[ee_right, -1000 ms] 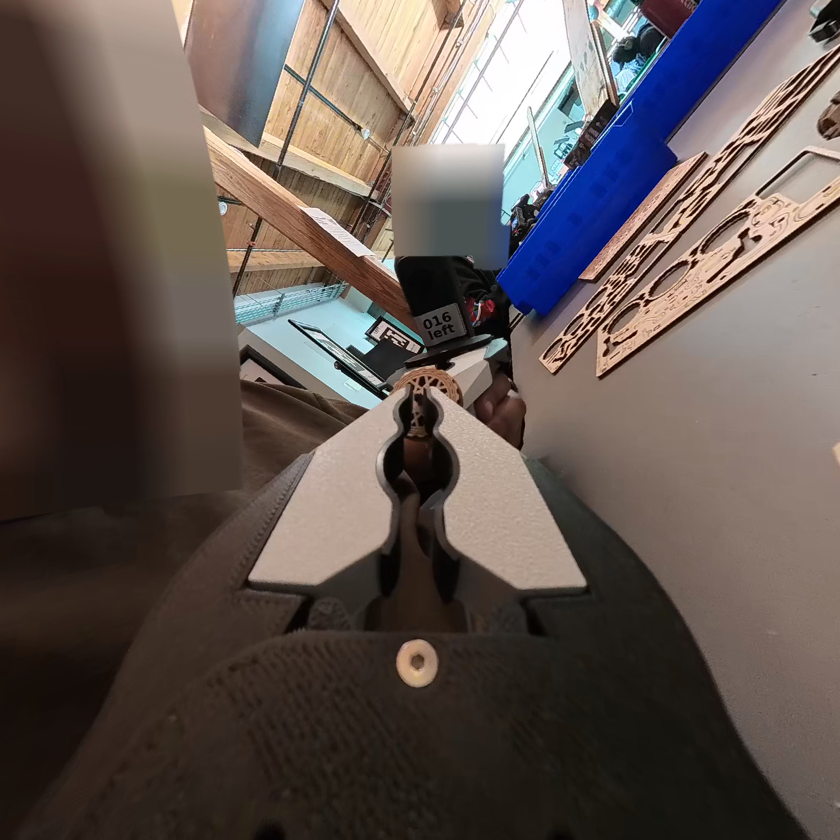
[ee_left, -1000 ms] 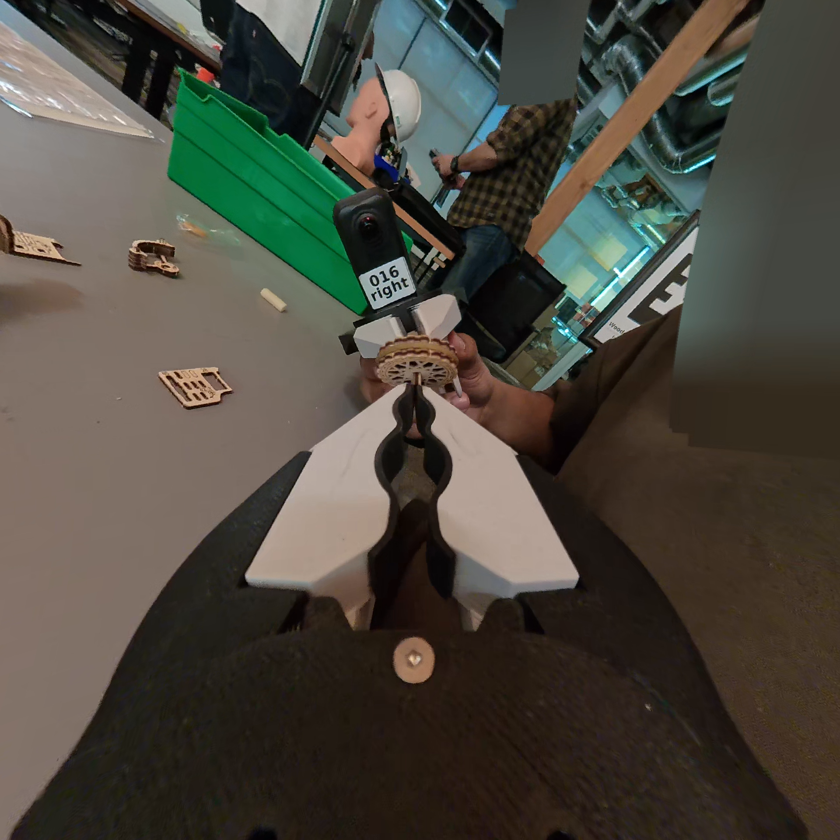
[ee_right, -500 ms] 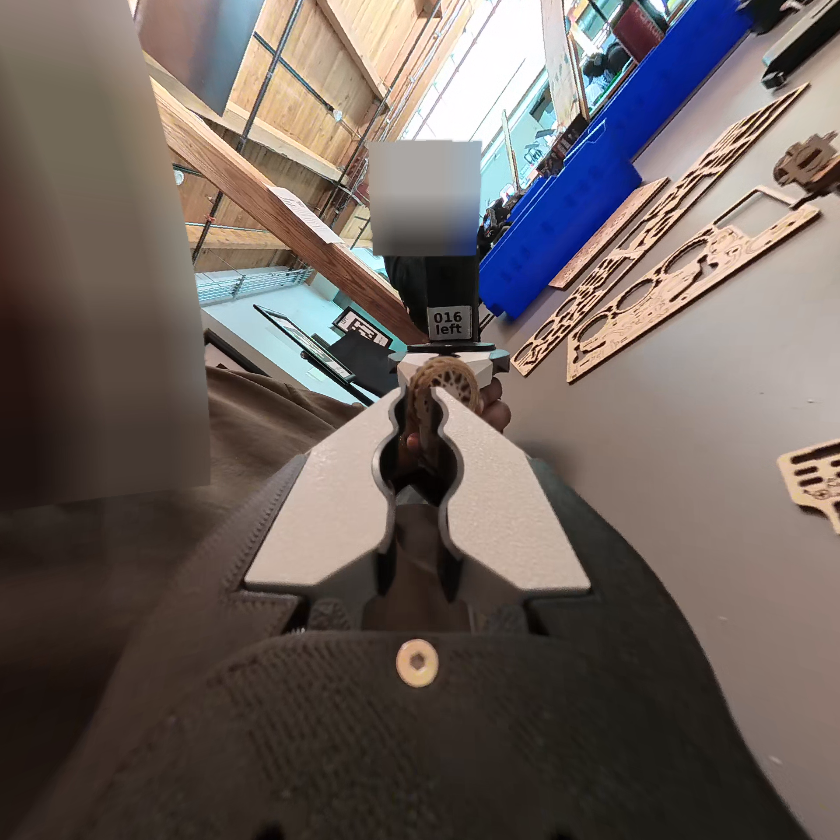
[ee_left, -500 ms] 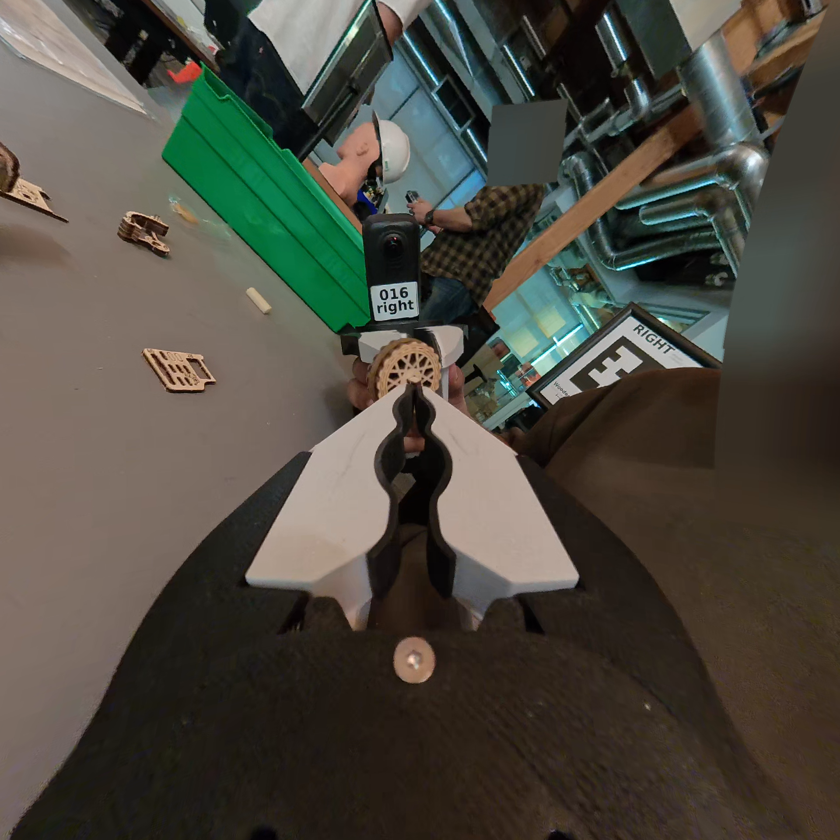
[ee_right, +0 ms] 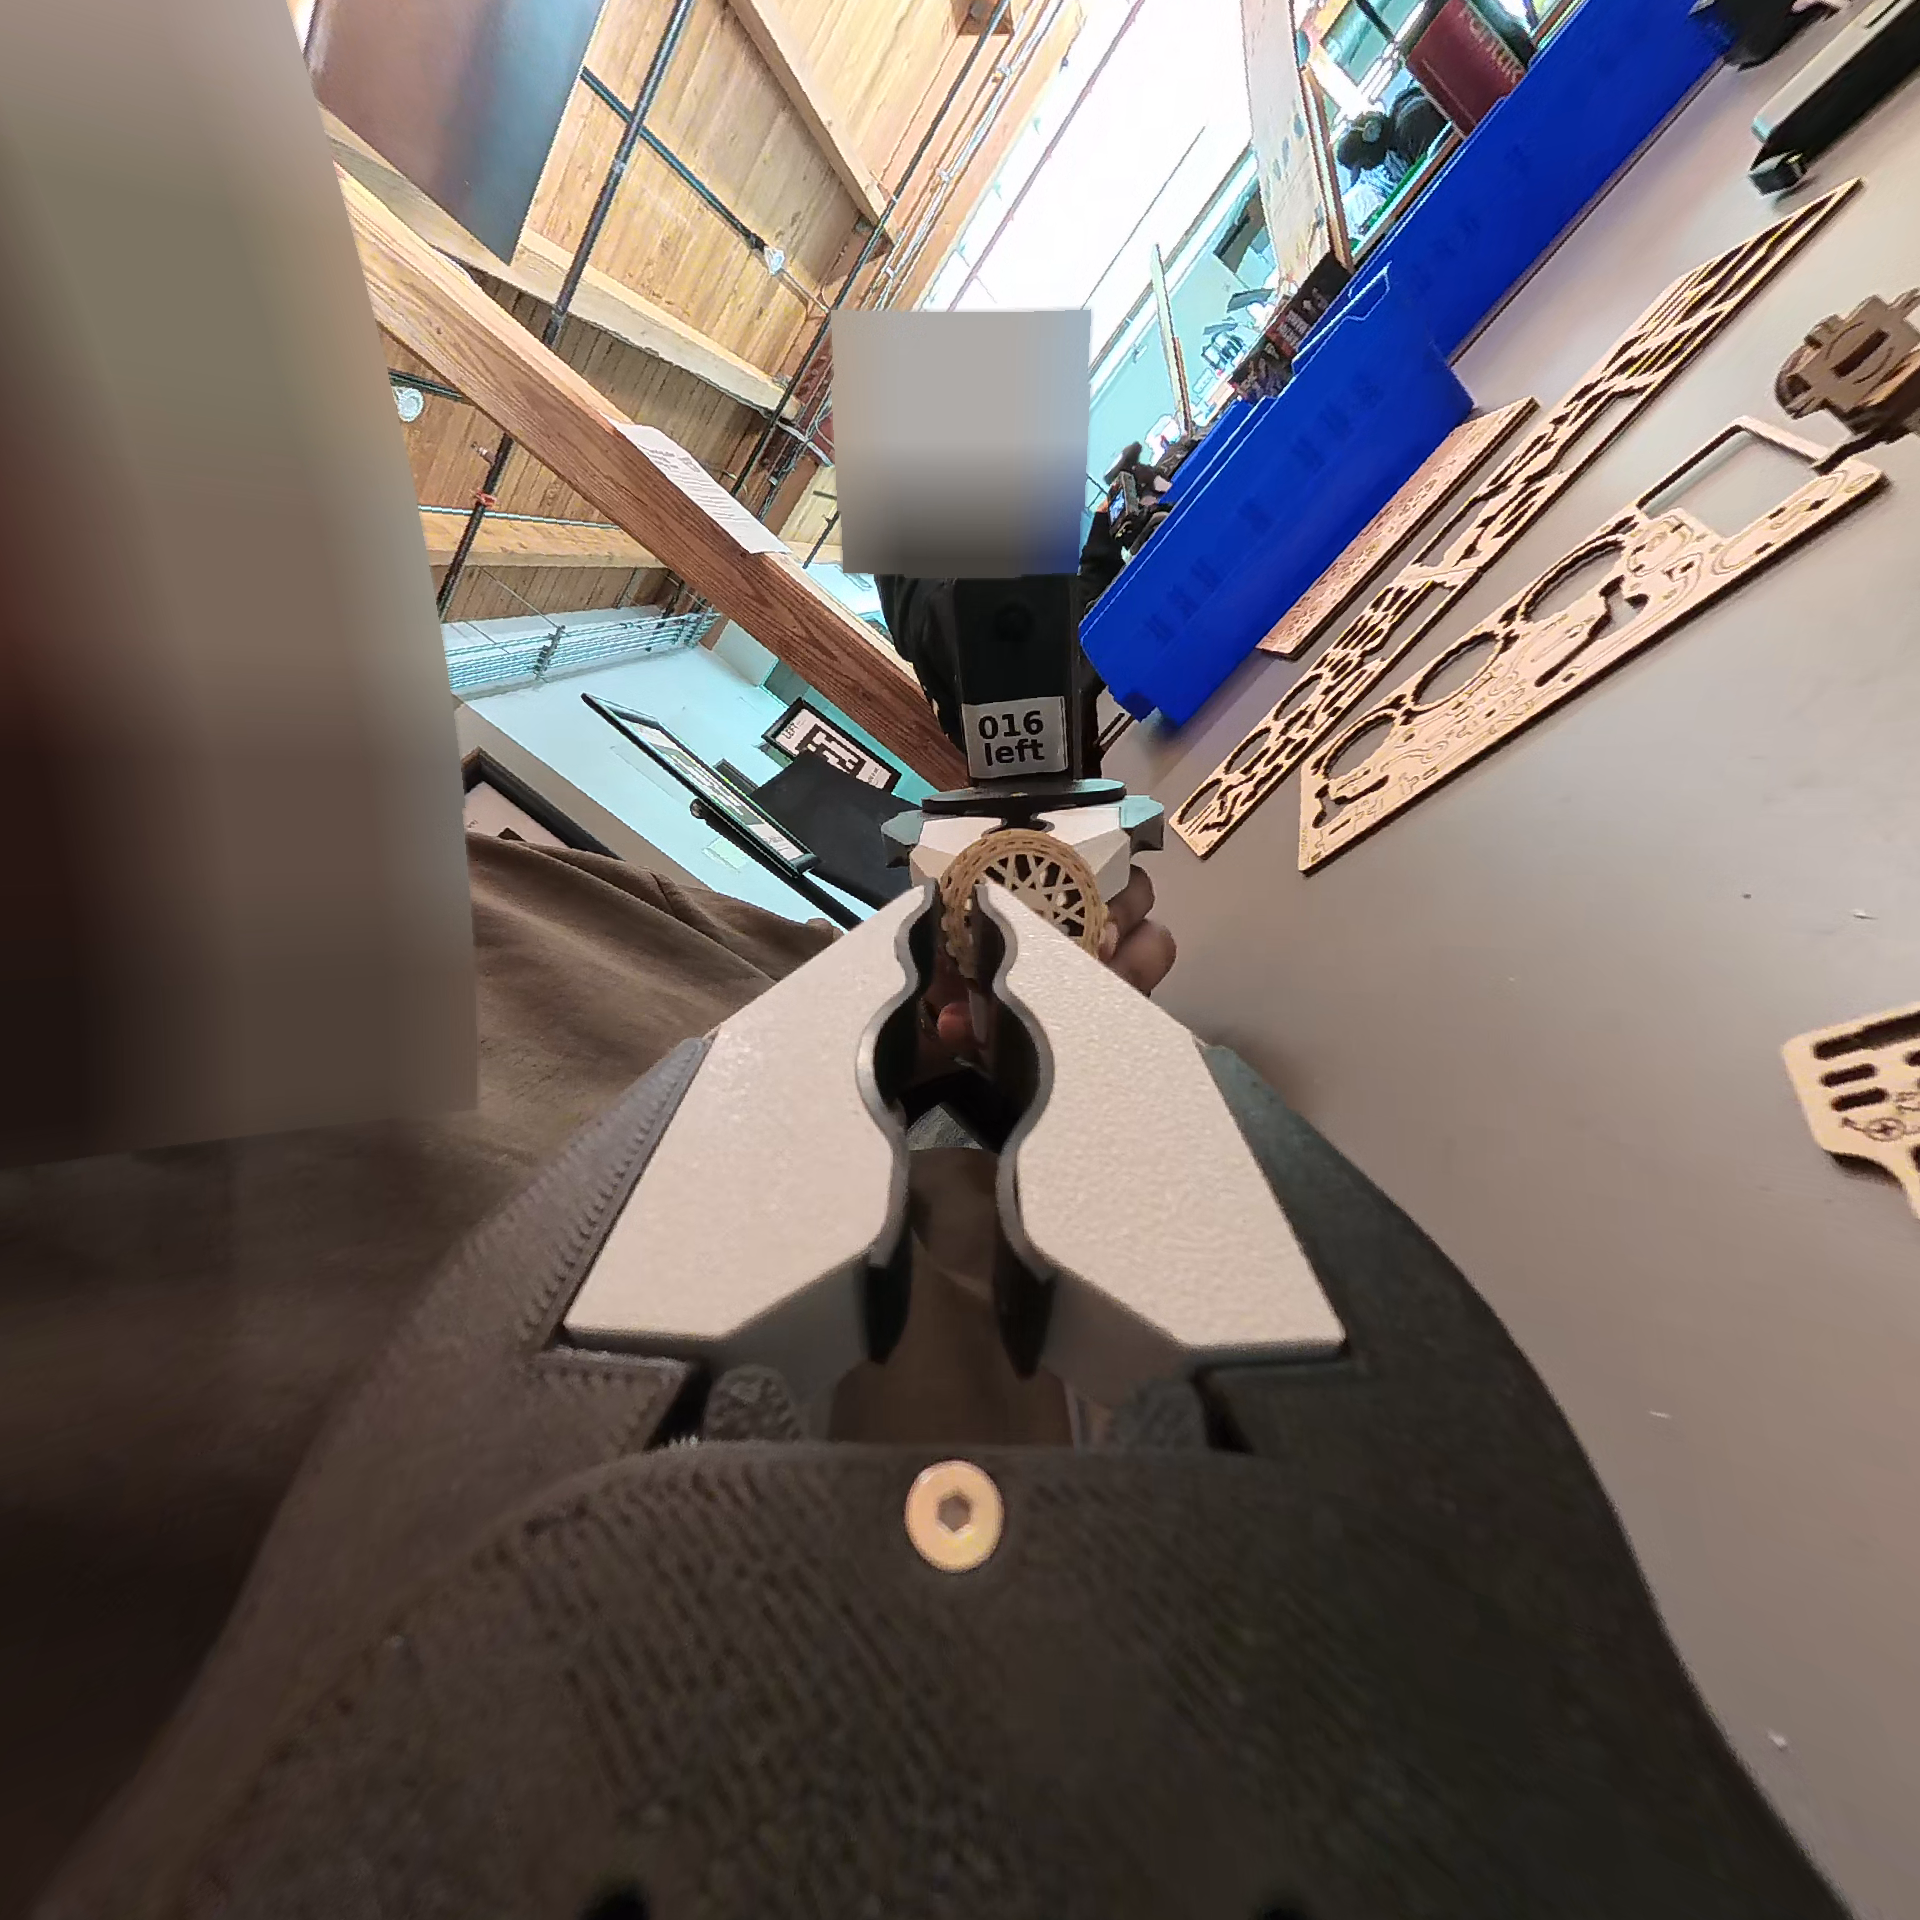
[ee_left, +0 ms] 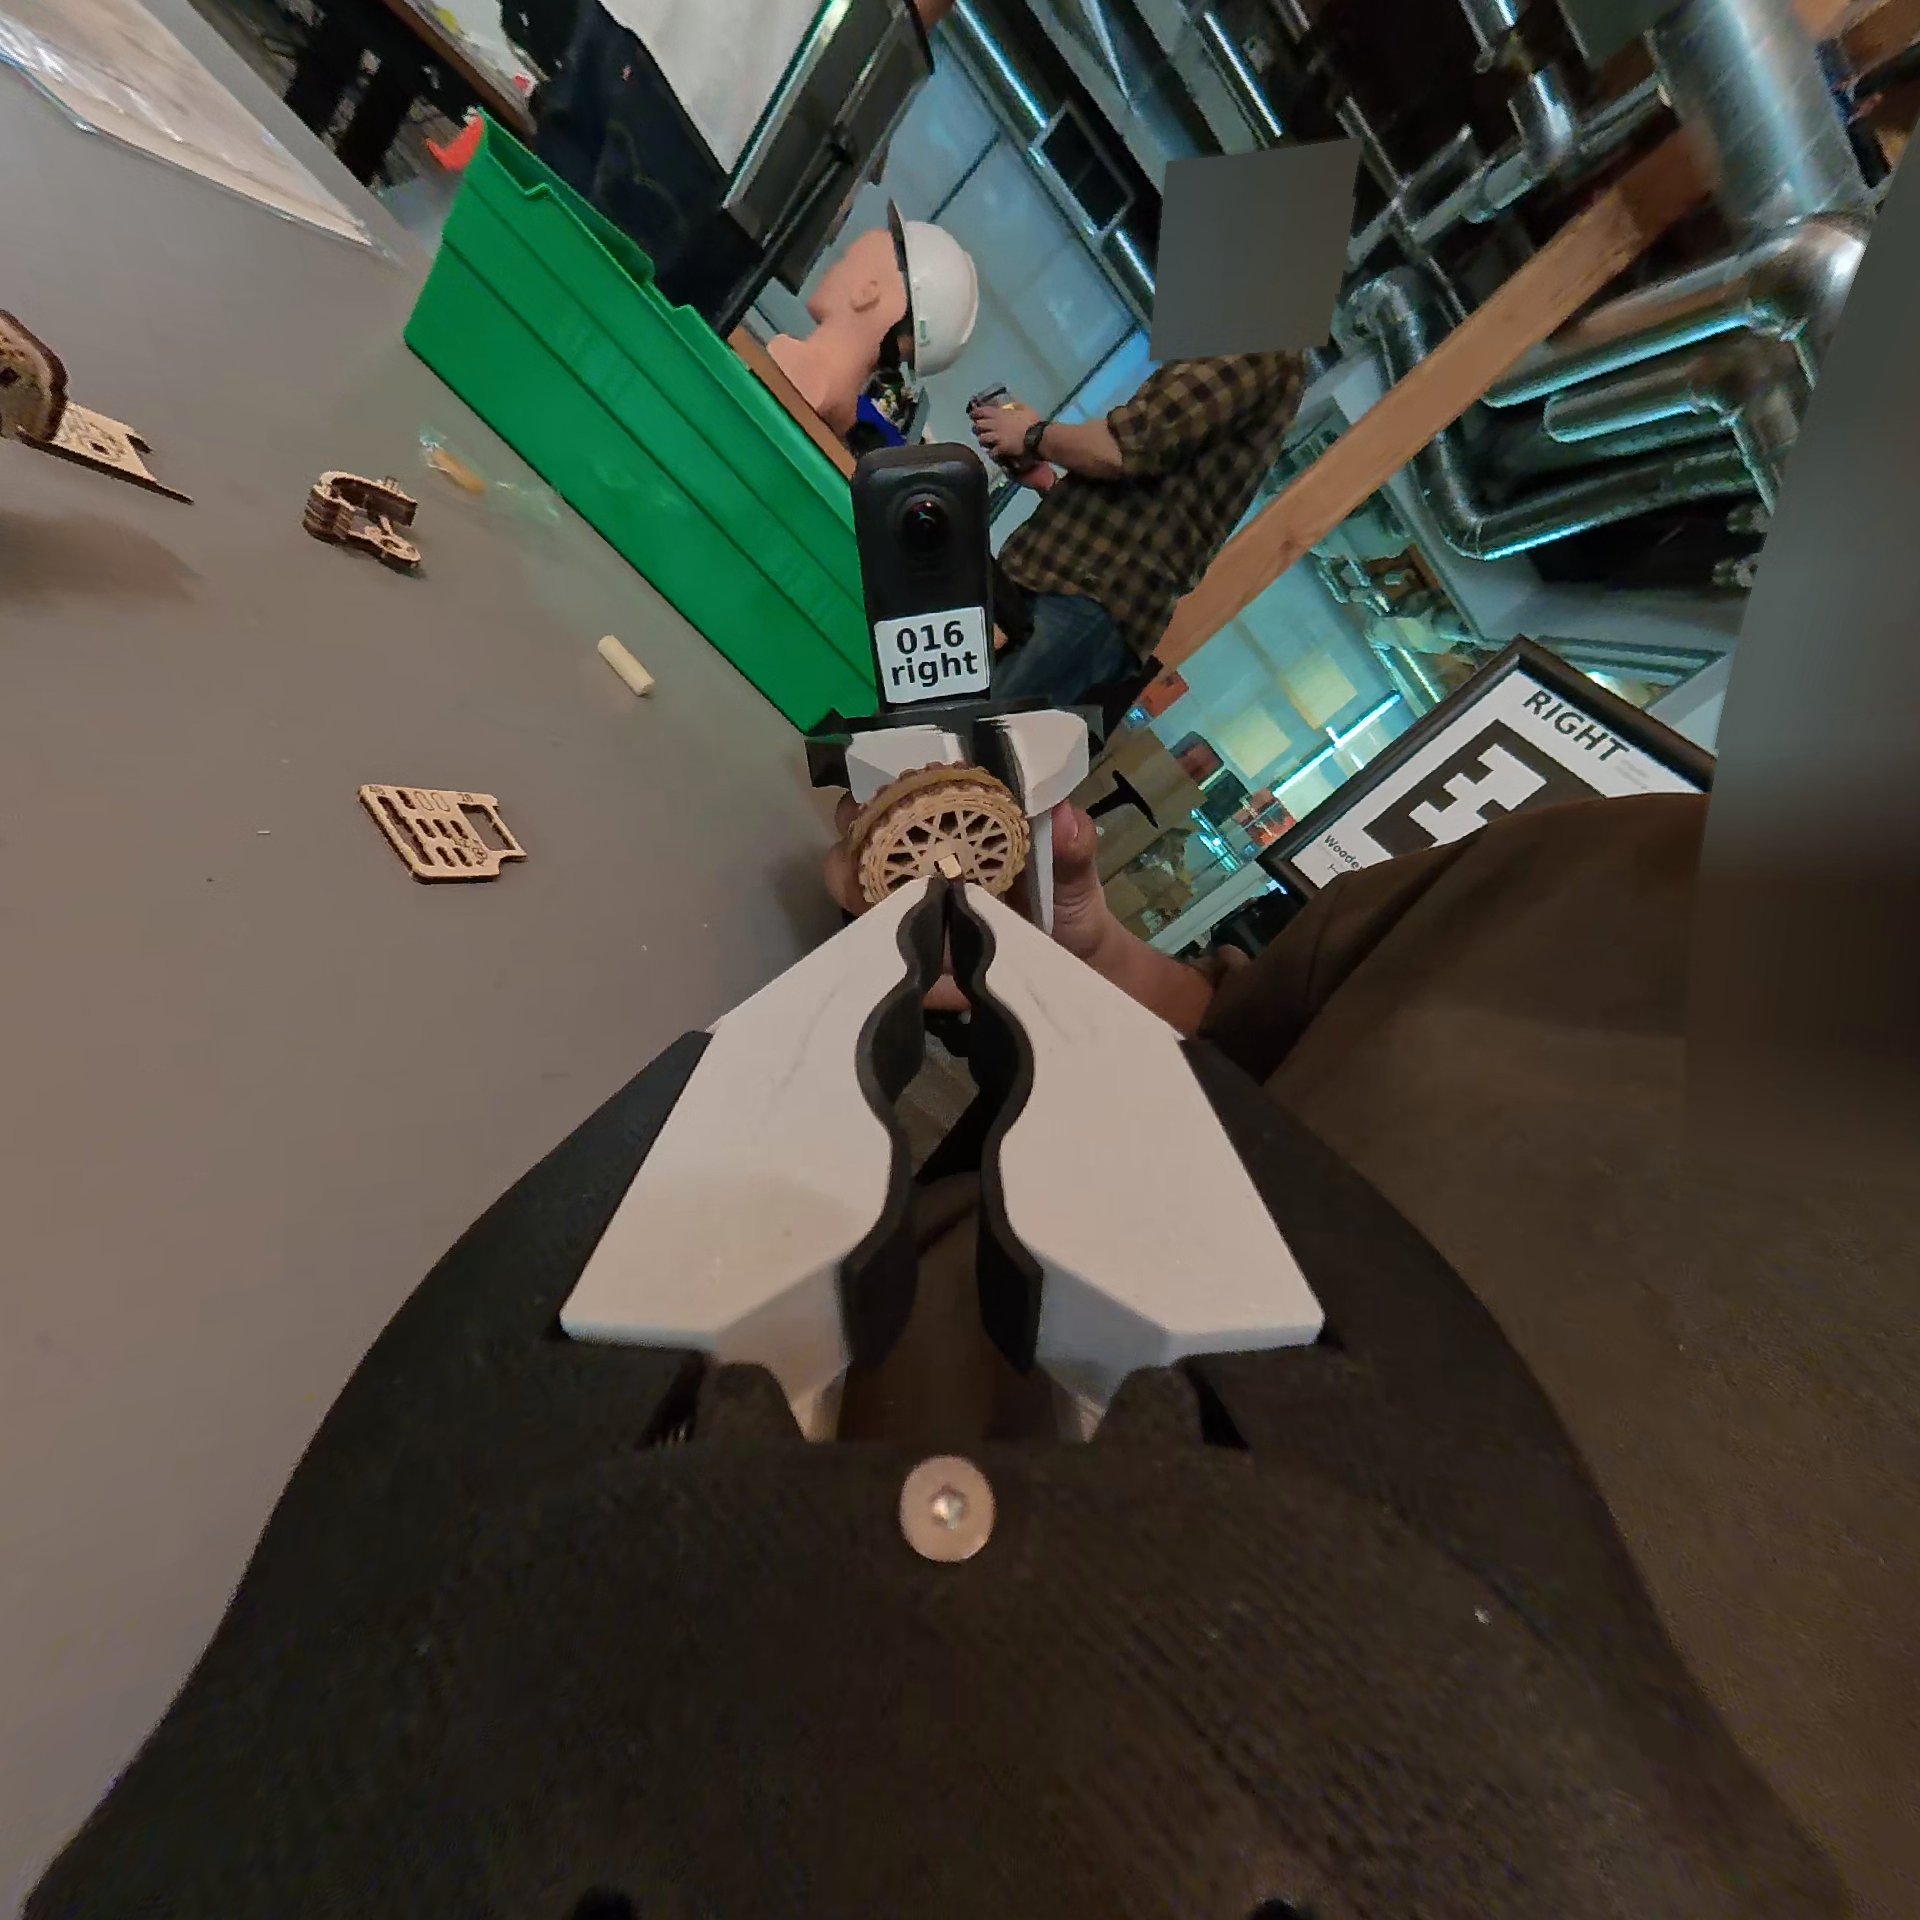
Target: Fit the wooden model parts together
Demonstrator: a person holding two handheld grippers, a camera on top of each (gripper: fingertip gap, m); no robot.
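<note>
A round spoked wooden wheel [ee_left: 940, 836] hangs in the air between my two grippers, which face each other tip to tip. My right gripper [ee_right: 961, 914] is shut on the wheel's rim [ee_right: 1029, 883]; in the left wrist view its white fingers [ee_left: 1044, 831] flank the wheel. My left gripper [ee_left: 945, 899] is shut, its tips at the wheel's hub, pinching a thin pale wooden peg [ee_left: 948, 862] that sits in the hub. The peg is hidden in the right wrist view, where the left gripper [ee_right: 1018, 831] shows behind the wheel.
The grey table [ee_left: 260, 1039] holds small wooden parts [ee_left: 442, 831], an assembled piece [ee_left: 364, 520], a white stub [ee_left: 625, 665] and a green bin [ee_left: 623, 416]. Cut-out wooden sheets [ee_right: 1558, 665] and a blue bin [ee_right: 1299, 540] lie on the other side. A person in a plaid shirt [ee_left: 1143, 499] stands behind. Both grippers' tips are close together, under 4 cm apart.
Both grippers have stayed tip to tip on the wheel while tilting together. The wheel has rocked slightly and now faces the left camera squarely.
</note>
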